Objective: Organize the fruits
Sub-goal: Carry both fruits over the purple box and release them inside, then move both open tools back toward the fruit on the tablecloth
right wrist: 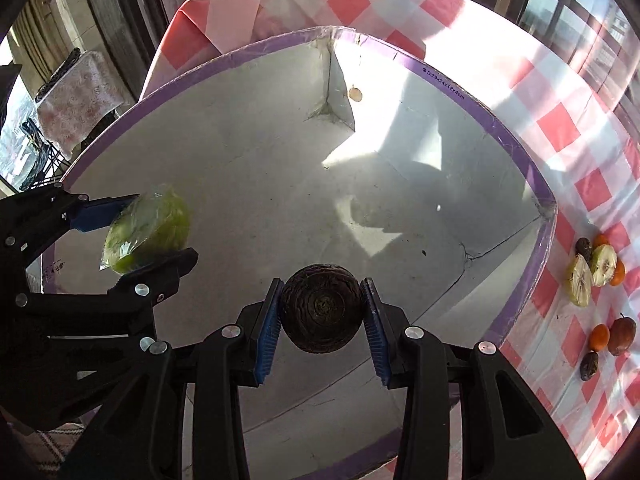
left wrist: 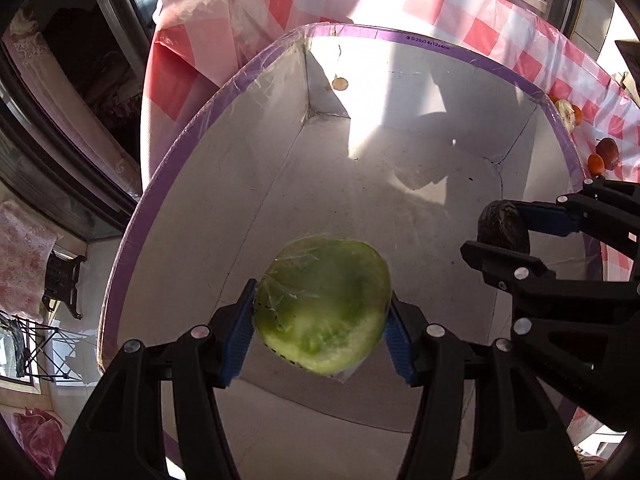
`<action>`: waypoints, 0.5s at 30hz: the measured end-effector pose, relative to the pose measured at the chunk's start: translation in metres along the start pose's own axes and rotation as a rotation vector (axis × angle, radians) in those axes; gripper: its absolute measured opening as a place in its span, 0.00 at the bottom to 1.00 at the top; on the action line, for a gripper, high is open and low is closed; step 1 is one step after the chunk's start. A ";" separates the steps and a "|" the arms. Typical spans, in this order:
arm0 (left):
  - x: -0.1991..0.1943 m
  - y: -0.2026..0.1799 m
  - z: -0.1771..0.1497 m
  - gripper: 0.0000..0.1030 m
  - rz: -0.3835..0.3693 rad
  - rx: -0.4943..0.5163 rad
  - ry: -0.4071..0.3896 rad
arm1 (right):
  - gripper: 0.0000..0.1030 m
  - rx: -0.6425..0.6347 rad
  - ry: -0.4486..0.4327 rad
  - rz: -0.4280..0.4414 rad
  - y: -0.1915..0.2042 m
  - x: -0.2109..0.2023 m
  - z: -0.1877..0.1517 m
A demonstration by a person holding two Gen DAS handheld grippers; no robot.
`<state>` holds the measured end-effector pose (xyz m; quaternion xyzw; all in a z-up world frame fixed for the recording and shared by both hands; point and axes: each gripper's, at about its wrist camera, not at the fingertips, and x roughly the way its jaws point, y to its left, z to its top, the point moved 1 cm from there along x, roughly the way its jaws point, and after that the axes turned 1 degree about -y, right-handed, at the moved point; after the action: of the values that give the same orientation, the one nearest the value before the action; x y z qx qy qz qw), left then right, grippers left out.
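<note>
My left gripper (left wrist: 322, 324) is shut on a green fruit half wrapped in clear film (left wrist: 324, 304), held above the floor of a white box with a purple rim (left wrist: 280, 184). In the right wrist view the same green fruit (right wrist: 148, 232) hangs at the left, in the left gripper (right wrist: 154, 228). My right gripper (right wrist: 322, 320) is shut on a dark, wrinkled round fruit (right wrist: 322, 308) over the box (right wrist: 260, 184). The left wrist view shows that dark fruit (left wrist: 502, 226) at the right, between the right gripper's (left wrist: 498, 226) fingers.
The box sits on a table with a pink and white checked cloth (right wrist: 560, 120). To the right of the box lie cut pale fruit halves (right wrist: 592, 270), small orange fruits (right wrist: 600, 336), a red fruit (right wrist: 622, 334) and dark fruits (right wrist: 589, 365). A small sticker (right wrist: 355, 94) marks the box's far wall.
</note>
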<state>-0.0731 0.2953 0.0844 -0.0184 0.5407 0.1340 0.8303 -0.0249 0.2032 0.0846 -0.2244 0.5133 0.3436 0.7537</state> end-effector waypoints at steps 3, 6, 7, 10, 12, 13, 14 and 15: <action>0.014 0.005 0.001 0.56 0.002 -0.016 0.049 | 0.38 -0.028 0.050 -0.016 0.004 0.013 0.001; 0.020 0.007 0.003 0.56 0.006 -0.028 0.079 | 0.39 -0.032 0.066 -0.022 0.004 0.018 0.000; 0.022 0.007 0.003 0.57 0.007 -0.029 0.087 | 0.42 -0.026 0.065 -0.019 0.003 0.018 -0.001; 0.026 0.012 0.005 0.59 0.007 -0.065 0.110 | 0.52 -0.025 0.056 -0.027 0.002 0.015 -0.004; 0.023 0.018 0.004 0.65 0.019 -0.087 0.100 | 0.60 -0.024 0.035 -0.018 0.002 0.010 -0.006; 0.021 0.021 0.004 0.71 0.034 -0.093 0.092 | 0.62 -0.024 0.023 -0.021 0.003 0.008 -0.007; 0.018 0.026 0.001 0.73 0.036 -0.101 0.079 | 0.63 -0.020 0.012 -0.025 0.002 0.006 -0.001; 0.016 0.030 0.001 0.74 0.018 -0.115 0.061 | 0.64 -0.012 -0.002 -0.024 0.001 0.002 -0.002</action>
<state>-0.0732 0.3278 0.0734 -0.0651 0.5574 0.1716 0.8097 -0.0266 0.2030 0.0815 -0.2349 0.5075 0.3378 0.7571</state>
